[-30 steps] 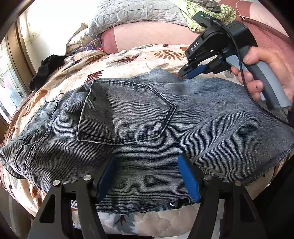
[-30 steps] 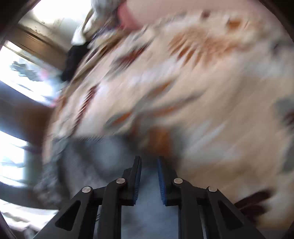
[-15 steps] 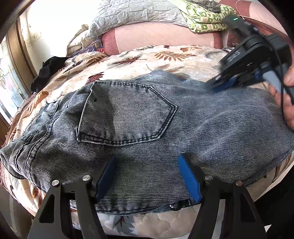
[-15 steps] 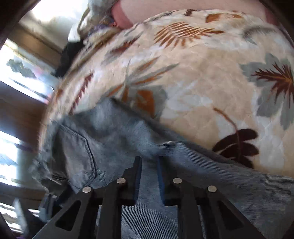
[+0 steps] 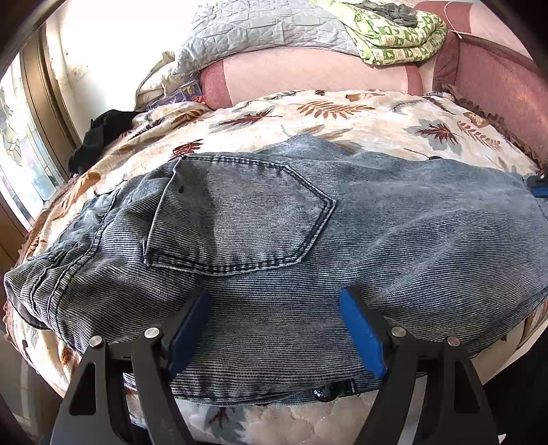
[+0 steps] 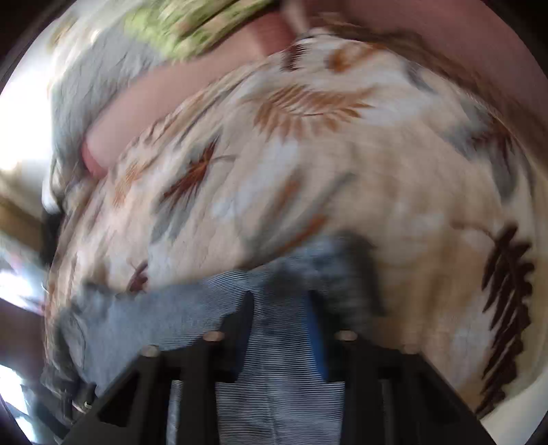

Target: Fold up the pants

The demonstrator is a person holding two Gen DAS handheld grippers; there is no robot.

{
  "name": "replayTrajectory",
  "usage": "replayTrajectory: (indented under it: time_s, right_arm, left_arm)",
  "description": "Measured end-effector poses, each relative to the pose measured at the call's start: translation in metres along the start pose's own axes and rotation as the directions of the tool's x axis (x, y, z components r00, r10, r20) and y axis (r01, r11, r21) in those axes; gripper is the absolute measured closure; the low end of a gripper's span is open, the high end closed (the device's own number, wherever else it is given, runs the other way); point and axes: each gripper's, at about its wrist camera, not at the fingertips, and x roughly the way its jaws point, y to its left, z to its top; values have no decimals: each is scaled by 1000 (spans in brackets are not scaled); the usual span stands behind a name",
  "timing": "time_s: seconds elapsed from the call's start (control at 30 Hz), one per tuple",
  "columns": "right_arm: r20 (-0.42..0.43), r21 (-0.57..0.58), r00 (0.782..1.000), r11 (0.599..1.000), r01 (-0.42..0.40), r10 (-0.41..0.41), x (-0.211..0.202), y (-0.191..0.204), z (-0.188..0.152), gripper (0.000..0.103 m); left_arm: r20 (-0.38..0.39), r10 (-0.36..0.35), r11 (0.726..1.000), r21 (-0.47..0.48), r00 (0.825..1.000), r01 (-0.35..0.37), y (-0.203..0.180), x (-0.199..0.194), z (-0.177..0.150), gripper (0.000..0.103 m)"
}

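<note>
The left hand-held gripper (image 5: 274,328) stands wide and its jaws are opening, blue pads resting on the jeans (image 5: 308,239) without pinching. The right hand-held gripper (image 6: 279,321) is narrow, its jaws opening a little; denim shows between them, but blur hides any grip. The jeans lie flat on the bed (image 5: 342,119), back pocket (image 5: 239,215) up, waistband at 9 o'clock.

Home bedroom. Bed w/ leaf-print quilted bedspread (image 5: 342,116) fills mid-frame; pink padded headboard (image 5: 308,78) along the top, grey quilted blanket (image 5: 260,30) and folded green patterned blanket (image 5: 400,37) piled on it. Window w/ wooden frame (image 5: 37,113) at left edge; black garment (image 5: 99,133) beside it.
</note>
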Motion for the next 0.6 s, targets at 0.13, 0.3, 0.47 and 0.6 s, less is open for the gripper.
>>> replayTrajectory:
  time_s: [0.13,0.3,0.47,0.6]
  right_arm:
    - [95,-3,993,998,70,-69,-27,25,-5,75]
    - [64,-211,978,961,-180,197,-31,124,-34,52]
    - [-31,-268,943,906,-327,331,5,178,-95,50]
    - [-164,-292,935,890,-349,313,33,194,-127,50]
  left_arm:
    - [2,-13,1000,10,1000,13,3,-1,0,23]
    - [33,-29,999,-18,999,29,17,-14,3,23]
    - [232,177,971,-203,956,-130,67,-55,4,23]
    - [62,242,903,-381,968,-201,118,-30,-1,23]
